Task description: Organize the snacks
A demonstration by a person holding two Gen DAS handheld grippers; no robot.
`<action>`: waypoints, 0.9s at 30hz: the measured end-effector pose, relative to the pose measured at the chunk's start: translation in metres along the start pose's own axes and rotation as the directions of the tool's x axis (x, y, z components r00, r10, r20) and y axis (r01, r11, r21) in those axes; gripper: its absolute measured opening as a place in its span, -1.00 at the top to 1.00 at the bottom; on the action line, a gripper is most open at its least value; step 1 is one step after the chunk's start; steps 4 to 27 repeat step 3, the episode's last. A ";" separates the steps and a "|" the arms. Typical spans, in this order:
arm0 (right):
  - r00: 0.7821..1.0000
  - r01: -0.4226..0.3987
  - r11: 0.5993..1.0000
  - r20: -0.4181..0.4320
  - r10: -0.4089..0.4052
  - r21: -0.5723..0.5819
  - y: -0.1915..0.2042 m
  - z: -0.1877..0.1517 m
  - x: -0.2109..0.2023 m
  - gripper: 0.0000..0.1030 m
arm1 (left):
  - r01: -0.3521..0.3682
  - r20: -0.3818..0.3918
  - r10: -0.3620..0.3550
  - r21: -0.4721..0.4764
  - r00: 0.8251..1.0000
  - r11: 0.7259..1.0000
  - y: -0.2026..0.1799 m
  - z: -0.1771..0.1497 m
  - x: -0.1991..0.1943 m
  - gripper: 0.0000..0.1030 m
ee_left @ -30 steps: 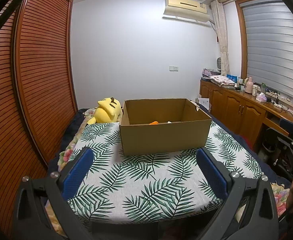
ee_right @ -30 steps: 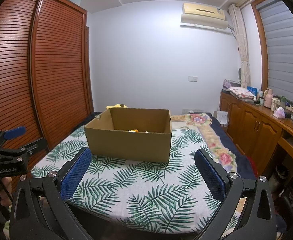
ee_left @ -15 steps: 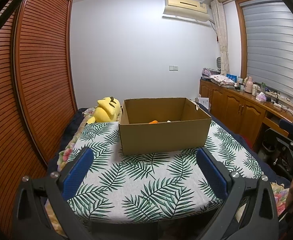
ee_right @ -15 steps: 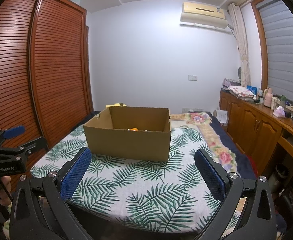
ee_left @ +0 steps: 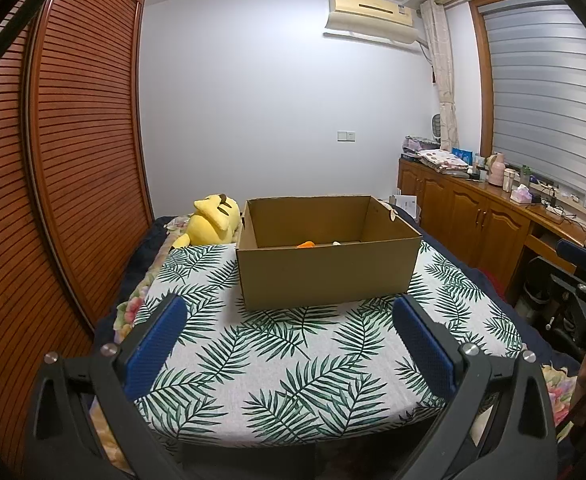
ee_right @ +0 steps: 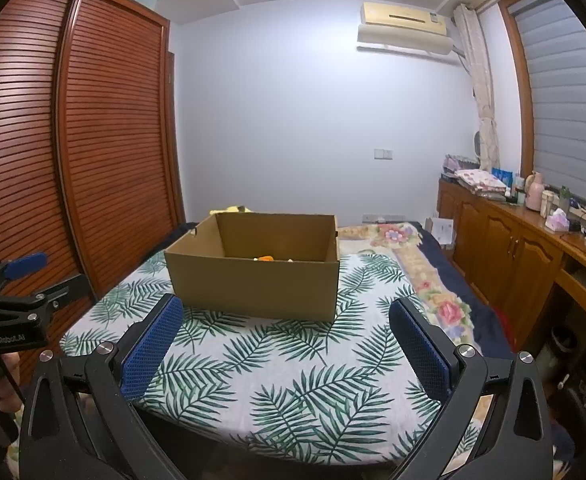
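Observation:
An open brown cardboard box (ee_left: 327, 272) stands on a palm-leaf cloth (ee_left: 293, 360) over the table; it also shows in the right wrist view (ee_right: 255, 284). Inside it I see only the tops of an orange snack (ee_left: 305, 245) and a pale item; the orange snack shows in the right wrist view too (ee_right: 265, 258). My left gripper (ee_left: 289, 340) is open and empty, held back from the box's near wall. My right gripper (ee_right: 285, 340) is open and empty, also short of the box. Each gripper shows at the edge of the other's view.
A yellow plush toy (ee_left: 213, 220) lies behind the box at its left. A slatted wooden wardrobe (ee_left: 73, 160) runs along the left. Wooden cabinets (ee_left: 473, 216) with clutter on top line the right wall. A floral bedspread (ee_right: 425, 280) lies right of the cloth.
Both grippers have drawn back and risen slightly, so the box sits a little lower and farther in view. Both stay open and empty.

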State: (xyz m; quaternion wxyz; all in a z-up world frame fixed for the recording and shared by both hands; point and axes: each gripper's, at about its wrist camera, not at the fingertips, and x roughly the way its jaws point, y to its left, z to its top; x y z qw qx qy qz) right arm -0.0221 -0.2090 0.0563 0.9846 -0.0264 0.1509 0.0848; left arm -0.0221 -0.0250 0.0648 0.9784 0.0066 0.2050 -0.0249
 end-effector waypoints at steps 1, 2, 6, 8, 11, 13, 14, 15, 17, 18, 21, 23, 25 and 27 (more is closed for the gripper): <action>1.000 0.001 1.000 0.000 -0.001 0.000 0.000 0.000 0.000 -1.00 | 0.000 0.000 0.000 0.000 1.000 1.000 0.000 0.000 0.000 -1.00; 1.000 0.001 1.000 0.001 -0.001 0.000 0.000 0.000 0.000 -1.00 | 0.001 0.000 -0.001 0.000 1.000 1.000 0.000 0.000 0.000 -1.00; 1.000 0.000 1.000 0.000 0.000 0.001 0.000 0.000 0.000 -1.00 | 0.001 0.000 -0.001 0.000 1.000 1.000 0.000 0.000 0.000 -1.00; 1.000 0.000 1.000 0.000 0.000 0.001 0.000 0.000 0.000 -1.00 | 0.001 0.000 -0.001 0.000 1.000 1.000 0.000 0.000 0.000 -1.00; 1.000 0.000 1.000 0.000 0.000 0.001 0.000 0.000 0.000 -1.00 | 0.001 0.000 -0.001 0.000 1.000 1.000 0.000 0.000 0.000 -1.00; 1.000 0.000 1.000 0.000 0.000 0.001 0.000 0.000 0.000 -1.00 | 0.001 0.000 -0.001 0.000 1.000 1.000 0.000 0.000 0.000 -1.00; 1.000 0.000 1.000 0.000 0.000 0.001 0.000 0.000 0.000 -1.00 | 0.001 0.000 -0.001 0.000 1.000 1.000 0.000 0.000 0.000 -1.00; 1.000 0.000 1.000 0.000 0.000 0.001 0.000 0.000 0.000 -1.00 | 0.001 0.000 -0.001 0.000 1.000 1.000 0.000 0.000 0.000 -1.00; 1.000 0.000 1.000 0.000 0.000 0.001 0.000 0.000 0.000 -1.00 | 0.001 0.000 -0.001 0.000 1.000 1.000 0.000 0.000 0.000 -1.00; 1.000 0.000 1.000 0.000 0.000 0.001 0.000 0.000 0.000 -1.00 | 0.001 0.000 -0.001 0.000 1.000 1.000 0.000 0.000 0.000 -1.00; 1.000 0.000 1.000 0.000 0.000 0.001 0.000 0.000 0.000 -1.00 | 0.001 0.000 -0.001 0.000 1.000 1.000 0.000 0.000 0.000 -1.00; 1.000 0.000 1.000 0.000 0.000 0.001 0.000 0.000 0.000 -1.00 | 0.001 0.000 -0.001 0.000 1.000 1.000 0.000 0.000 0.000 -1.00; 1.000 0.000 1.000 0.000 0.000 0.001 0.000 0.000 0.000 -1.00 | 0.001 0.000 -0.001 0.000 1.000 1.000 0.000 0.000 0.000 -1.00; 1.000 0.000 1.000 0.000 0.000 0.001 0.000 0.000 0.000 -1.00 | 0.001 0.000 -0.001 0.000 1.000 1.000 0.000 0.000 0.000 -1.00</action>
